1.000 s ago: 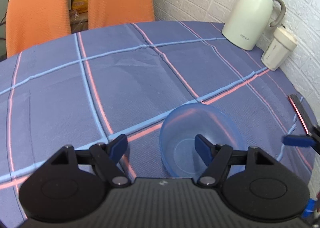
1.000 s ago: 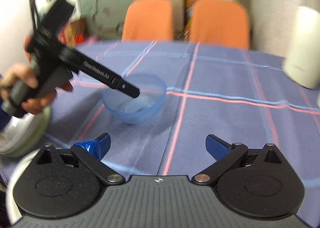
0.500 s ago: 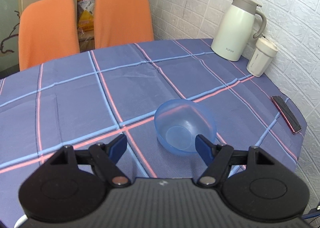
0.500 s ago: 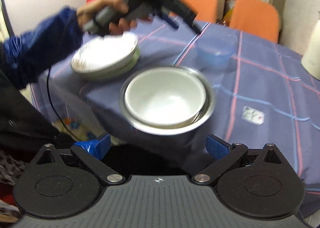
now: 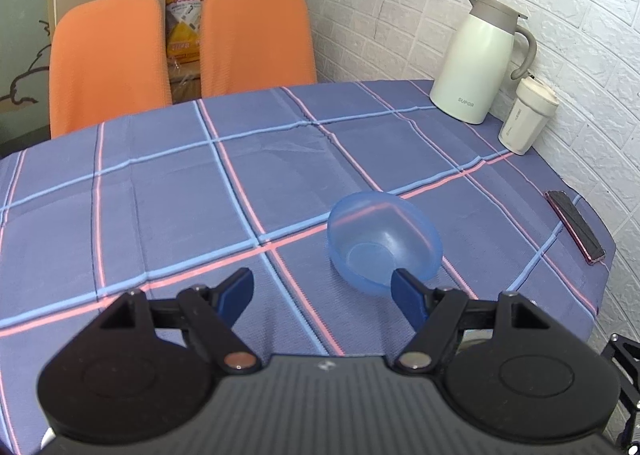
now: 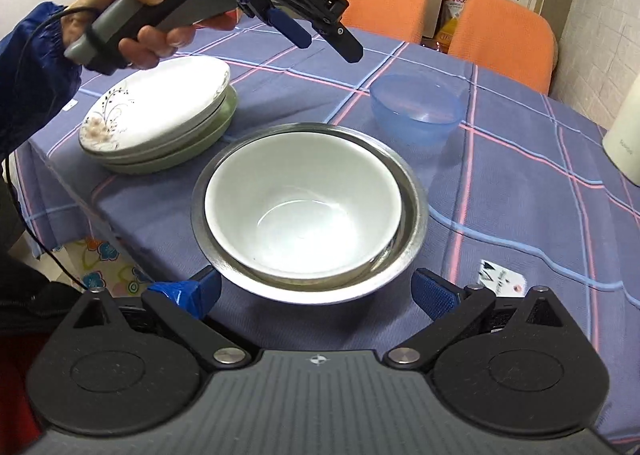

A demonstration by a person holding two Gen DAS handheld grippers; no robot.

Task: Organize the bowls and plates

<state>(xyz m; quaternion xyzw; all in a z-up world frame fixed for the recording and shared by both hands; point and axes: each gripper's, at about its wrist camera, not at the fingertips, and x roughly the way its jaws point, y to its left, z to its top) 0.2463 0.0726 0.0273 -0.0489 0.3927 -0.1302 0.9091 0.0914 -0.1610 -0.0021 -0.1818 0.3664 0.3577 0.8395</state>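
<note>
Both tools empty, nothing pinched. Left gripper spread wide, held above the cloth; seen from the right wrist view raised well over the table, gripped by a hand in a blue sleeve. Right gripper also spread wide, fingers either side of the near rim of the steel bowl, not touching as far as visible.

Blue plastic bowl just ahead of the left tool, toward its right fingertip, alone on the checked tablecloth. From the right tool: blue bowl ahead and slightly right, beyond the steel bowl. White bowl nested inside the steel one, directly ahead. Plate stack ahead-left, well apart from the blue bowl.

Likely step: get the blue bowl into the nested pair. To do well:
- bring left tool down with one finger inside, one outside the near wall
- pinch the wall low enough; thin translucent plastic likely flexes and slips
- lift level, carry over the white bowl, centre before releasing
- keep right tool clear of the steel rim, or use it to steady that bowl; light stack near the table edge could shift

Kettle and cup far ahead-right, out of the way.
</note>
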